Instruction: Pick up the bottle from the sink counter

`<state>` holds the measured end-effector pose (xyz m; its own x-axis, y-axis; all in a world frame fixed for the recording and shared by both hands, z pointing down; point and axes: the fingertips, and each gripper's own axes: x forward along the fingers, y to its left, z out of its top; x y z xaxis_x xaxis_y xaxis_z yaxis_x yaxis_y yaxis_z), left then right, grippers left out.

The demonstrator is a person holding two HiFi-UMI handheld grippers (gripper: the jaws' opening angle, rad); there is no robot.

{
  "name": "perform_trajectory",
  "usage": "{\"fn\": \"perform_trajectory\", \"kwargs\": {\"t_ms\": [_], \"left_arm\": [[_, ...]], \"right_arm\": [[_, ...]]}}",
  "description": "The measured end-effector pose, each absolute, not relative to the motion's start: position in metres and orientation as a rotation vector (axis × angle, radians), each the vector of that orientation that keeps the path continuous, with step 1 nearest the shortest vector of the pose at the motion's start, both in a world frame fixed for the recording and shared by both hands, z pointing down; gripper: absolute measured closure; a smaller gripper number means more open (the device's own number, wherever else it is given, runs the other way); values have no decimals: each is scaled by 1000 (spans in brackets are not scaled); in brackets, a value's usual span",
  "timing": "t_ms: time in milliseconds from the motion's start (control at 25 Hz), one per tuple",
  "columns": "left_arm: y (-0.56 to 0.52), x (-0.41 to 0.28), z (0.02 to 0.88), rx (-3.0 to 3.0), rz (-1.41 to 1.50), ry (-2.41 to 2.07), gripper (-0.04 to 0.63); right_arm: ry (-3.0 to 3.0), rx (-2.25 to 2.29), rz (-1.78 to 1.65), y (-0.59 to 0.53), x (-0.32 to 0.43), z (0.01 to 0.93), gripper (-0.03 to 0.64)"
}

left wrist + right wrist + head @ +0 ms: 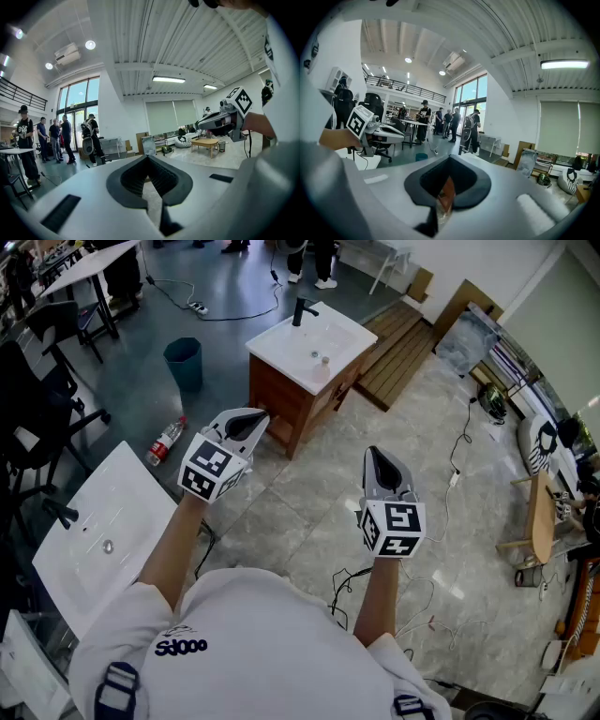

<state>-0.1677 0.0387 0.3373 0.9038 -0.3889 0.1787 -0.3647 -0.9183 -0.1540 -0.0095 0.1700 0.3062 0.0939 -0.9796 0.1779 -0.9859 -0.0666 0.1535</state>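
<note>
Both grey two-jaw grippers, left gripper and right gripper, are shut tight and empty. They are well apart from the small pale bottle that seems to stand on the white-topped wooden sink counter. Arriving unopened would likely topple it, and the red-capped clear plastic bottle lying on the floor could invite the wrong pick.

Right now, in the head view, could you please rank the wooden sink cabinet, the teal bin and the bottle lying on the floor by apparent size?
1. wooden sink cabinet
2. teal bin
3. bottle on the floor
The bottle lies nearest, yet looks smallest.
</note>
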Motion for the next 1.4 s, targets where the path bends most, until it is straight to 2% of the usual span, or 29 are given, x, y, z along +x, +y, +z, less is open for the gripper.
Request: {"fn": "perform_trajectory", "kwargs": {"t_ms": [1400], "left_arm": [[73,-106,351,-2957,-346,710,592]], "right_arm": [[-2114,2102,124,191,58,317,607]]}}
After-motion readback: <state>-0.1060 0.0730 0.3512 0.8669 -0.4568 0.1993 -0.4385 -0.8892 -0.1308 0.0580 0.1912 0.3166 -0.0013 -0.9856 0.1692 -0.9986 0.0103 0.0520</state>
